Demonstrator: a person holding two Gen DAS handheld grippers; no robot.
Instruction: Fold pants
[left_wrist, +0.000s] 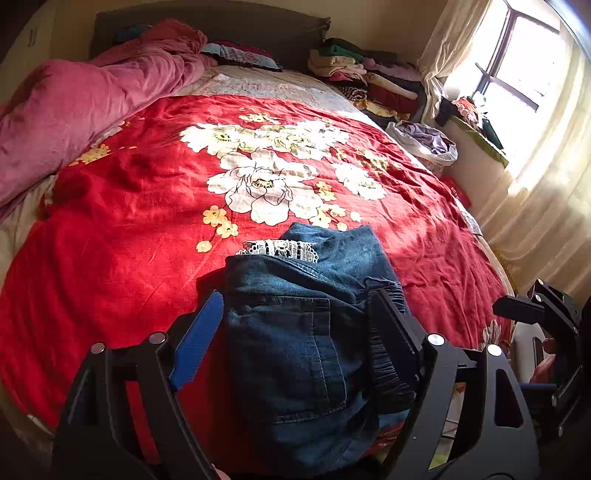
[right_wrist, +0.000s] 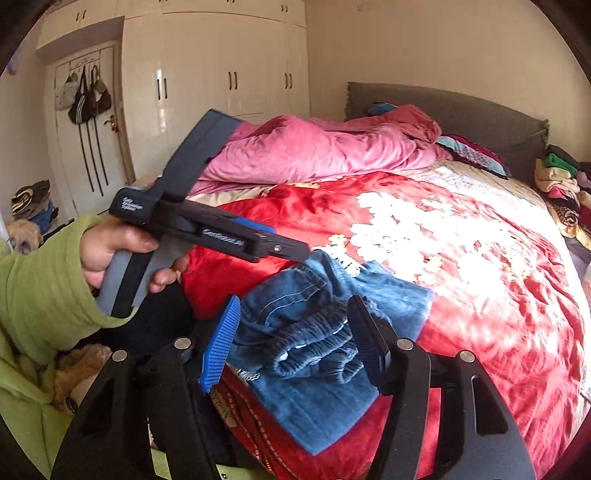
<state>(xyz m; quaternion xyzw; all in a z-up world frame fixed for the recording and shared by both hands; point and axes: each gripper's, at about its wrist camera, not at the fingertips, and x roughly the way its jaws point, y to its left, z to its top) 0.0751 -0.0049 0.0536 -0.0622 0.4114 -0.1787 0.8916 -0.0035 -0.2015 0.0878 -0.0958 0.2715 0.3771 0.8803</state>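
A red floral bedspread covers the bed, a pink duvet bunched at its far side. The jeans lie folded near the bed's edge. Both grippers are spread wide around the denim: the left gripper and the right gripper, neither pinching it.

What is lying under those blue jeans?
The blue denim jeans rest on a red floral bedspread. A white lace piece peeks out; whatever else lies beneath is covered.
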